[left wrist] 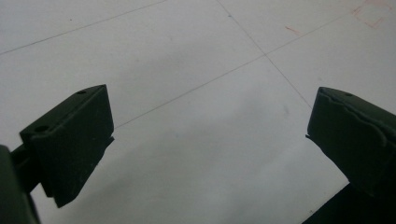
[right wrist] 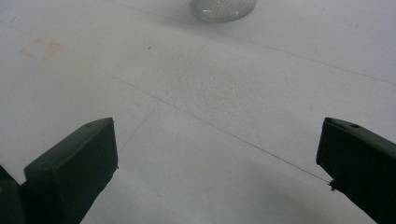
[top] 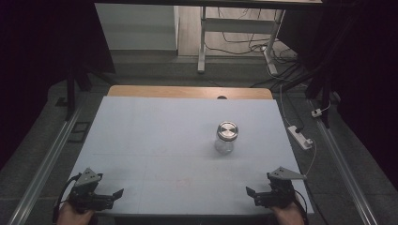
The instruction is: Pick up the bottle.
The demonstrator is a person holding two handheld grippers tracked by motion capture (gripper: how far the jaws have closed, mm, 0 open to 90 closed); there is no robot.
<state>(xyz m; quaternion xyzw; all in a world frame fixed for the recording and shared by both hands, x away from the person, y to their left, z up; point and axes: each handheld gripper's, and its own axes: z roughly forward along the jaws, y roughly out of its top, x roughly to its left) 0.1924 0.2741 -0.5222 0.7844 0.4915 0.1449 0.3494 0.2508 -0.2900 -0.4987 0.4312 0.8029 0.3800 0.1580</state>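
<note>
- We see a glass jar [top: 225, 138] with a round metal lid [top: 227, 131] standing upright on the white tabletop [top: 155, 140], right of the middle and well short of the far edge
- We hold the left gripper [top: 117, 193] at the near left corner of the tabletop, its jaws spread wide with nothing between them
- In the left gripper view we see the left gripper [left wrist: 210, 140] released, with bare white surface and thin pencil lines crossing between its jaws
- We hold the right gripper [top: 250, 191] at the near right corner, jaws likewise apart and grasping nothing
- In the right gripper view the right gripper [right wrist: 219, 154] stands released, and the base of the jar [right wrist: 223, 7] shows at the top edge, well apart from the jaws
- Both grippers point inward toward each other along the near edge, far from the jar
- A faint red square mark [right wrist: 38, 48] lies on the tabletop between the grippers
</note>
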